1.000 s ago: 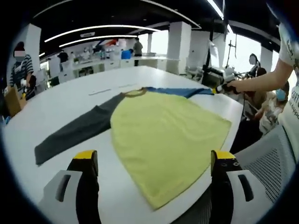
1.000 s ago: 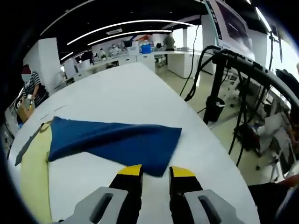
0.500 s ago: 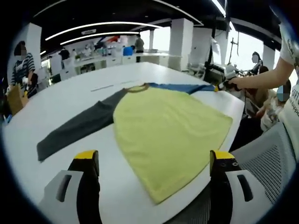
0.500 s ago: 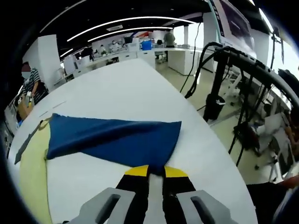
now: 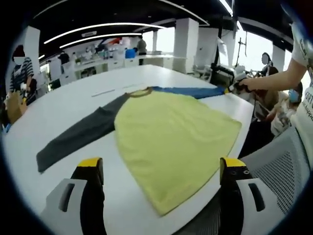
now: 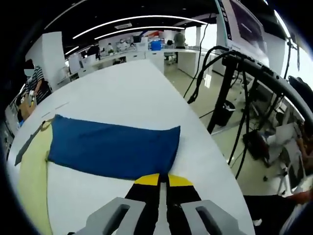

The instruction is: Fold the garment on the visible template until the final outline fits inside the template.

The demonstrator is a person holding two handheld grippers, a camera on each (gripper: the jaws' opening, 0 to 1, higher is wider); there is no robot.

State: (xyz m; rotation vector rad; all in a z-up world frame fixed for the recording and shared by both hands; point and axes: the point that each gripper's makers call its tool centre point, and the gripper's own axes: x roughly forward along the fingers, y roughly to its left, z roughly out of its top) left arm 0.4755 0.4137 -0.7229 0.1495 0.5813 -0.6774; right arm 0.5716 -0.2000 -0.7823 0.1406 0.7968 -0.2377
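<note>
White table (image 5: 63, 105) bears one garment (image 5: 171, 137); right hand-held gripper (image 6: 163, 180) pinches its blue sleeve (image 6: 112, 149), left hand-held gripper (image 5: 161, 164) spread.

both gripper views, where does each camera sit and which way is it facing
Left gripper view: rides on the left gripper, jaws wide apart, low over the near edge of the white table, looking across the yellow shirt body and grey sleeve; the person's arm reaches to the right gripper at the far side.
Right gripper view: rides on the right gripper, jaws closed at the cuff edge of the blue sleeve, looking along it.
Shared: the blue sleeve, yellow body and table.
</note>
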